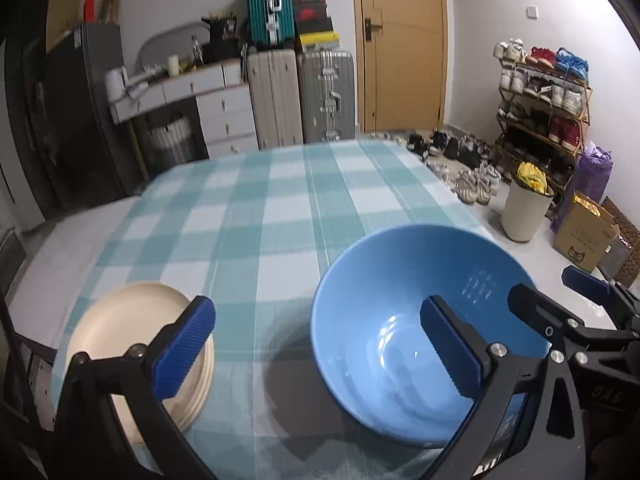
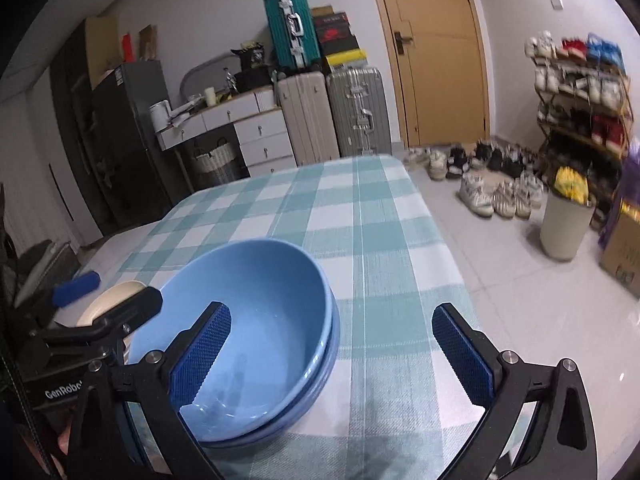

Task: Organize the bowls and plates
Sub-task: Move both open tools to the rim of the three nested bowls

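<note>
Checked teal-and-white tablecloth (image 1: 260,208) covering table, far half bare. Behind table: white drawer desk (image 1: 208,96), dark fridge (image 1: 84,108) at left, beige suitcase (image 1: 274,96) and silver suitcase (image 1: 328,94) side by side, teal suitcase (image 1: 268,2) stacked on top, shoe boxes (image 1: 314,14) beside it, tan door (image 1: 400,40). Floor at right: loose sneakers (image 2: 496,196), loaded shoe rack (image 1: 544,100), white bin (image 1: 526,208) with yellow contents, cardboard box (image 1: 584,236), purple bag (image 1: 594,176).

Blue bowls (image 2: 256,320) at near edge of table, two nested, upper one sitting slightly tilted in lower, lower rim showing along right side in right wrist view. Cream plates (image 1: 132,344) stacked just left of bowls, apart from them, several rims visible at stack edge.

Left gripper (image 1: 316,348) low over near table edge, spread wide, gripping nothing: left finger over cream stack, right finger inside or above blue bowl opening, contact with rim unclear. Right gripper (image 2: 332,352) also spread wide and empty, left finger over bowl interior, right finger above bare cloth to right of bowls. Each gripper's black fingers cross into other camera's edge, so the two sit close together, flanking bowls. Sliver of hand at lower left of right wrist view, mostly hidden.
</note>
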A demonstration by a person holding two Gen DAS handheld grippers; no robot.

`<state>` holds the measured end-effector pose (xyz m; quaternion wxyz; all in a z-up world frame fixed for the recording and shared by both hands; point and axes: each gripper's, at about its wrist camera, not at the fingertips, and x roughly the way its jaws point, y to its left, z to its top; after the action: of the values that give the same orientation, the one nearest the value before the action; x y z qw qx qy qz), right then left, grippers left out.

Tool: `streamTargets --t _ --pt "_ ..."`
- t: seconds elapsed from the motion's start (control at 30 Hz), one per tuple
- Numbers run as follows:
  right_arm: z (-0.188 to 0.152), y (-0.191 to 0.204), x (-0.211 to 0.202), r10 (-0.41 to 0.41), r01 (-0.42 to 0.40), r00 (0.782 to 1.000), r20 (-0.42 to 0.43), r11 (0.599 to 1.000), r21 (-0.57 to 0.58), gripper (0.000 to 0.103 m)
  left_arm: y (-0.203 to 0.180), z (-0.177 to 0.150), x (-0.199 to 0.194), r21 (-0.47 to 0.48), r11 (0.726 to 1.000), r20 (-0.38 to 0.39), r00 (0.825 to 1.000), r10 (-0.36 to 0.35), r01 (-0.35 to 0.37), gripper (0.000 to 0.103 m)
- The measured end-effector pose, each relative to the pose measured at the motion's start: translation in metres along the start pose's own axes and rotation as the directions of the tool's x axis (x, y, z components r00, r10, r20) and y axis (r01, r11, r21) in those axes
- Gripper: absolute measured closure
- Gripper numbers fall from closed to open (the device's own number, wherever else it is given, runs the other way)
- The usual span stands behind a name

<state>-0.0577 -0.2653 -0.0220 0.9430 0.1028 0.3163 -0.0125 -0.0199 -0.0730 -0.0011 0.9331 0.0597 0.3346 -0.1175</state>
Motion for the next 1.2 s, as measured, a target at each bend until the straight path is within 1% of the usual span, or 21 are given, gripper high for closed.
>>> streamTargets --t 0.1,0.17,0.33,0.43,0.53,0.6,0.67,0.73,0.8,0.83,0.9,0.97,1.0,1.1,1.17,1.2 --pt "-0.002 -0.004 0.007 0.021 -0.020 0.999 -0.043 0.999 0.034 0.001 -0.001 0.001 0.009 -0.005 1.000 -0.044 0.999 -0.025 0.025 0.000" --pt "-0.003 -0.009 0.015 0.073 -0.066 0.994 -0.082 0.994 0.085 0.001 -0.002 0.000 0.017 -0.012 0.998 -0.093 0.994 -0.056 0.055 0.000" --pt "-0.003 -0.018 0.026 0.123 -0.101 0.986 -0.112 0.977 0.186 0.001 -0.004 -0.002 0.028 -0.016 0.997 -0.158 0.984 -0.083 0.081 0.000" --pt "-0.002 -0.019 0.026 0.085 -0.062 0.990 -0.108 0.978 0.198 0.001 -0.002 -0.002 0.032 -0.012 0.998 -0.171 0.983 -0.061 0.060 0.000" --pt "0.001 -0.024 0.027 0.062 -0.037 0.993 -0.101 0.972 0.233 0.001 0.000 0.002 0.038 -0.010 0.997 -0.195 0.978 -0.076 0.075 0.000" --pt "0.002 -0.028 0.030 0.061 -0.032 0.992 -0.106 0.967 0.254 0.001 0.001 0.004 0.043 -0.022 0.996 -0.222 0.971 -0.093 0.090 0.000" --pt "0.002 -0.030 0.032 0.052 -0.020 0.992 -0.117 0.966 0.258 0.001 0.003 0.005 0.048 -0.045 0.992 -0.241 0.962 -0.128 0.121 0.000" --pt "0.002 -0.030 0.030 0.044 -0.015 0.993 -0.112 0.968 0.249 0.001 0.002 0.006 0.049 -0.054 0.987 -0.245 0.956 -0.160 0.152 0.001" --pt "0.002 -0.029 0.028 0.028 -0.004 0.994 -0.106 0.974 0.226 0.001 -0.001 0.007 0.046 -0.035 0.987 -0.240 0.958 -0.160 0.156 0.002" --pt "0.002 -0.028 0.026 0.022 0.000 0.994 -0.103 0.978 0.211 0.001 -0.004 0.007 0.044 -0.009 0.987 -0.232 0.960 -0.156 0.158 0.002" --pt "0.002 -0.024 0.024 0.018 -0.001 0.996 -0.093 0.983 0.186 0.001 -0.008 0.008 0.044 0.028 0.990 -0.232 0.964 -0.129 0.139 0.002" --pt "0.002 -0.022 0.023 0.023 -0.007 0.996 -0.091 0.985 0.175 0.001 -0.006 0.009 0.046 0.029 0.991 -0.238 0.964 -0.122 0.133 0.003" --pt "0.001 -0.022 0.022 0.024 -0.008 0.995 -0.093 0.985 0.172 0.001 -0.004 0.009 0.048 0.016 0.991 -0.248 0.961 -0.127 0.135 0.003" --pt "0.000 -0.021 0.024 0.029 -0.010 0.994 -0.106 0.985 0.173 0.001 0.007 0.008 0.055 -0.047 0.986 -0.294 0.941 -0.168 0.161 0.005" --pt "-0.001 -0.023 0.024 0.027 -0.008 0.994 -0.107 0.984 0.176 0.001 0.015 0.006 0.061 -0.095 0.979 -0.331 0.921 -0.203 0.182 0.015" --pt "0.000 -0.024 0.023 0.022 -0.003 0.994 -0.104 0.984 0.175 0.001 0.020 0.006 0.065 -0.130 0.969 -0.355 0.903 -0.242 0.208 0.017"
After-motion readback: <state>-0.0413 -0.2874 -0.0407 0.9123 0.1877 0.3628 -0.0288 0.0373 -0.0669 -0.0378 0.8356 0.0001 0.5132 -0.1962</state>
